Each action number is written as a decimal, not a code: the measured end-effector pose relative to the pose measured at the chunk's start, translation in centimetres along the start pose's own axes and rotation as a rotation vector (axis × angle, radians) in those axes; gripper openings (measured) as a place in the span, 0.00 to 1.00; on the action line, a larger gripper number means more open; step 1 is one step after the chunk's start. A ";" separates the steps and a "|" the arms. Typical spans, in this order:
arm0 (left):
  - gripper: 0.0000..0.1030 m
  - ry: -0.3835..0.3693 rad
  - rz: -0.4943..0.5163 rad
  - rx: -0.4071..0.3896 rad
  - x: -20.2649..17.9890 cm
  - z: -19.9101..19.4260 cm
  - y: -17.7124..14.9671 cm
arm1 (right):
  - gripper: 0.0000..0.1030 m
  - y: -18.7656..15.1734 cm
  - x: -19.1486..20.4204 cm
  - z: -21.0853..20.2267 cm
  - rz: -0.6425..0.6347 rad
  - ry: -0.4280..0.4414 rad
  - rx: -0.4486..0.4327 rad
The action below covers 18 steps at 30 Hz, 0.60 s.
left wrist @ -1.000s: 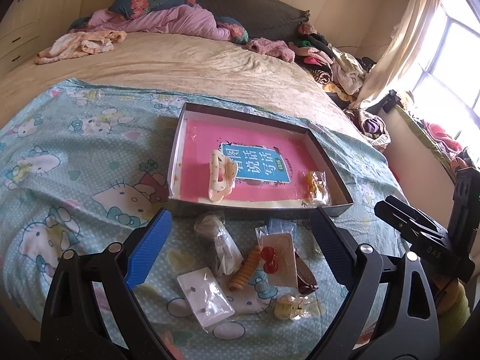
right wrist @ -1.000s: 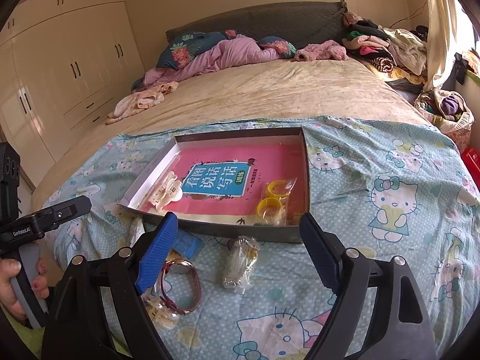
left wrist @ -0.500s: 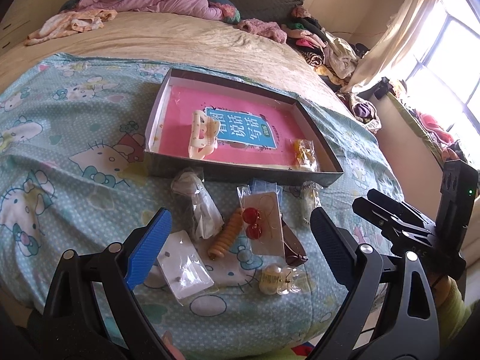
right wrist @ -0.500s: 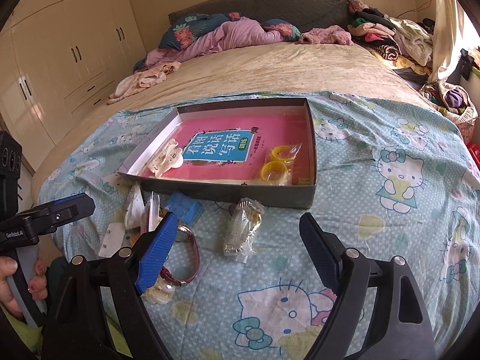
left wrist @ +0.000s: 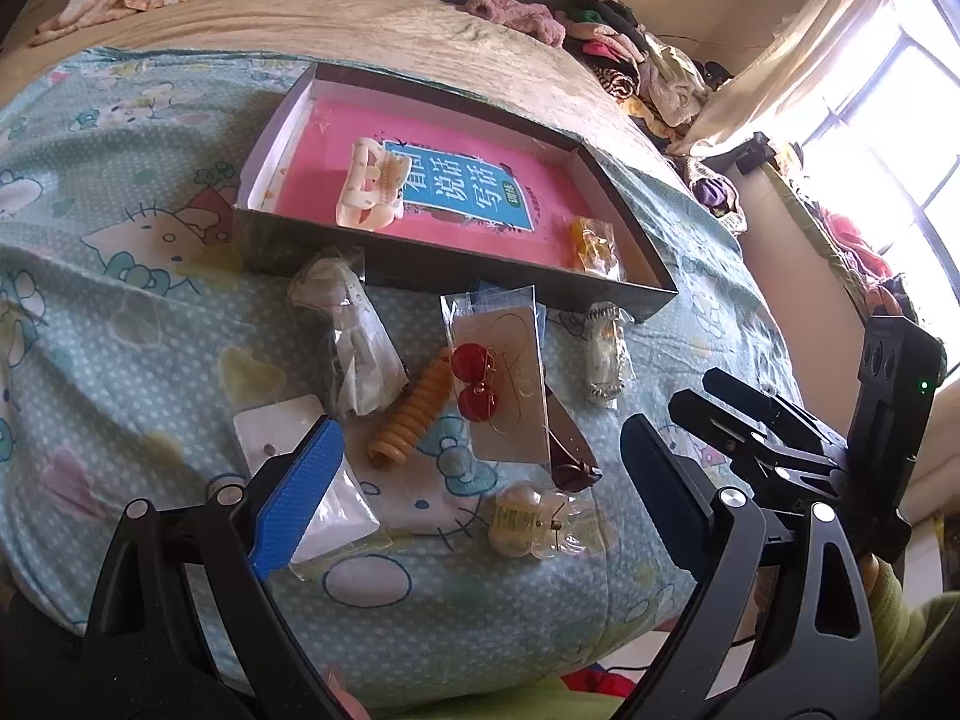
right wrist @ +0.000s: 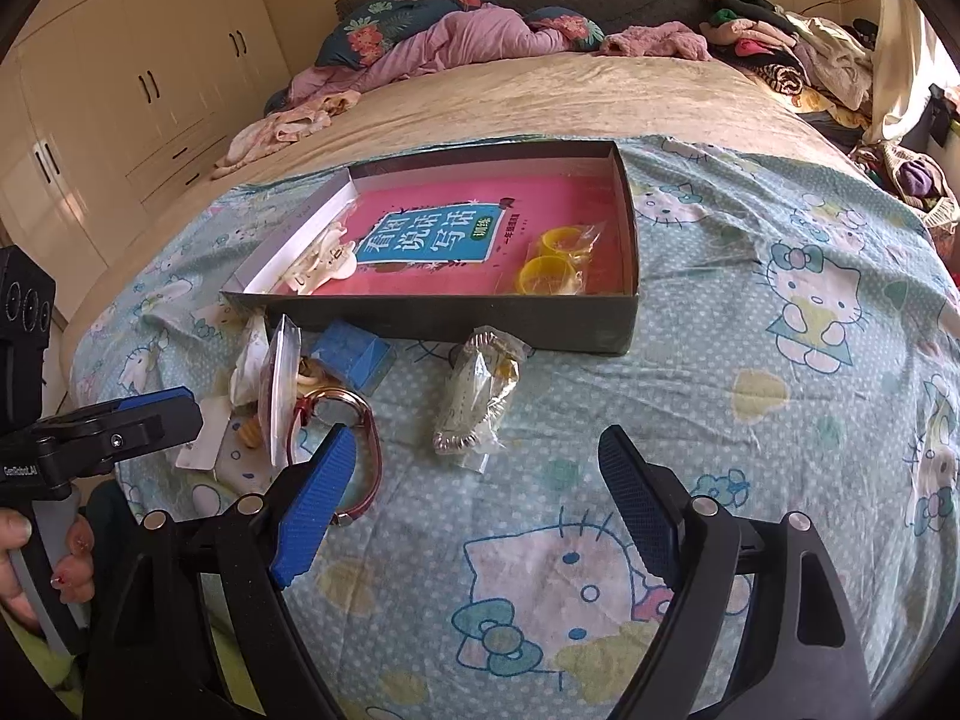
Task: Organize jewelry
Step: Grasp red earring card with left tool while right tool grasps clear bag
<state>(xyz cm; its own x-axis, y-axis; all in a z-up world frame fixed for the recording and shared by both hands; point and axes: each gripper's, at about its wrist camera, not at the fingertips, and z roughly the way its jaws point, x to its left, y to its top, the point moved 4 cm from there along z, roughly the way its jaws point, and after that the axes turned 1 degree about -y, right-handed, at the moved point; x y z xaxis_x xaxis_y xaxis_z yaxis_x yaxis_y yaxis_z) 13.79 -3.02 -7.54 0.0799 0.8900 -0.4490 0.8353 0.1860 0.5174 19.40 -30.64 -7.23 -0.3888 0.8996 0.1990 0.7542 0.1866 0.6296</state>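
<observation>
Jewelry pieces lie scattered on a pale blue cartoon-cat bedsheet (left wrist: 108, 324) along the near edge of a bed, most of them not yet sorted. From left to right in the left wrist view: a white earring card in a clear sleeve (left wrist: 300, 468), a crumpled clear packet of pale trinkets (left wrist: 354, 342), an amber spiral hair tie (left wrist: 414, 414), a carded pair of red ball earrings (left wrist: 498, 384), a translucent yellow claw clip (left wrist: 534, 519) and a bagged silvery comb clip (left wrist: 606, 354). Behind them, against the sheet's middle, sits a shallow grey cardboard box (left wrist: 456, 276) lined with a pink book; a cream claw clip (left wrist: 369, 192) rests at its left end and a bag of yellow rings (left wrist: 594, 243) at its right.

The left gripper (left wrist: 480, 468) hangs over the earring pile with jaws spread wide and nothing between them. The right gripper (right wrist: 468, 480), likewise wide open and empty, hangs over bare sheet just short of the comb clip, a red bangle (right wrist: 360, 450) beside its left finger.

The step in hand appears to be an approach to the next pick. That calls for lowering over one loose item, closing gently on slippery plastic, and carrying it over the box's front wall.
</observation>
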 end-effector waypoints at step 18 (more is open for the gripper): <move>0.68 -0.145 -0.140 0.066 0.9 3.6 1.8 | 0.67 0.6 -0.6 4.0 0.014 0.038 0.051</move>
<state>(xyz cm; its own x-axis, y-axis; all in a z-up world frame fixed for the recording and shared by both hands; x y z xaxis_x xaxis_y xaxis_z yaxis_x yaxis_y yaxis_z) 17.34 -3.41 -9.62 0.0341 0.7875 -0.6154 0.8773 0.2714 0.3958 22.19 -29.53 -10.02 -0.3972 0.8869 0.2359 0.7851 0.1952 0.5878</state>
